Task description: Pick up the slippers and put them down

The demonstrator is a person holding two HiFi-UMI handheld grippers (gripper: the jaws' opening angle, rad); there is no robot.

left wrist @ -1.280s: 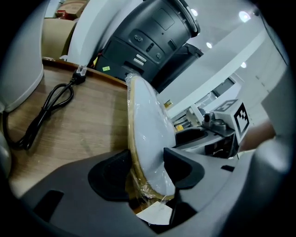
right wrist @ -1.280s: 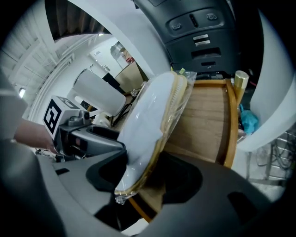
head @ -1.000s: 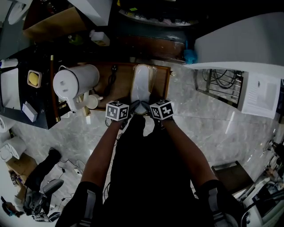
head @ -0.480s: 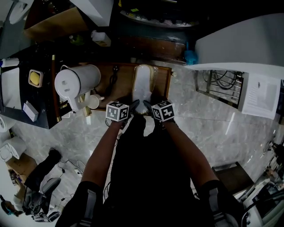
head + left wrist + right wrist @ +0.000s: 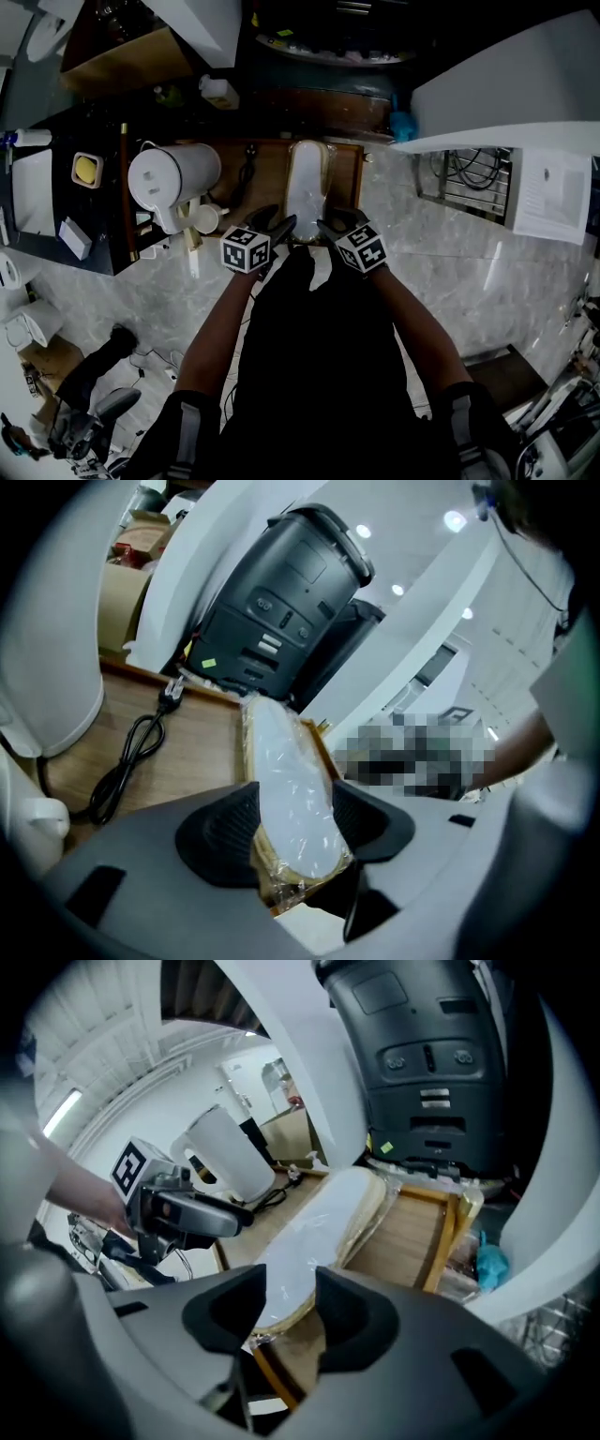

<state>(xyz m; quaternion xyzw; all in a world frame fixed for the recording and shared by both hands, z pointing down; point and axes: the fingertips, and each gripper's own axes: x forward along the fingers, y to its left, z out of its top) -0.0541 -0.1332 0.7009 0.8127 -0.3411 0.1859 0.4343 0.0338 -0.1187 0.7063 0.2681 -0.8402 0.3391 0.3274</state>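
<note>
A pair of pale slippers (image 5: 305, 183) wrapped in clear plastic lies lengthwise on a low wooden table (image 5: 258, 159). Both grippers meet at its near end. In the left gripper view the pack (image 5: 291, 789) fills the gap between the jaws, and my left gripper (image 5: 279, 225) (image 5: 289, 827) is shut on it. In the right gripper view the heel end of the pack (image 5: 300, 1251) runs in between the pads. My right gripper (image 5: 328, 227) (image 5: 291, 1312) is closing on it, and both pads touch the wrap. The far end of the pack rests on the wood.
A white kettle (image 5: 173, 173), a small cup (image 5: 204, 217) and a black cable (image 5: 246, 173) share the table's left part. A black appliance (image 5: 281, 602) stands behind the table. A white curved counter (image 5: 506, 94) is to the right, over pale marble floor (image 5: 441, 262).
Both grippers have risen toward the camera at the slippers' near end, and their marker cubes stand a little farther apart. The right wrist has rolled.
</note>
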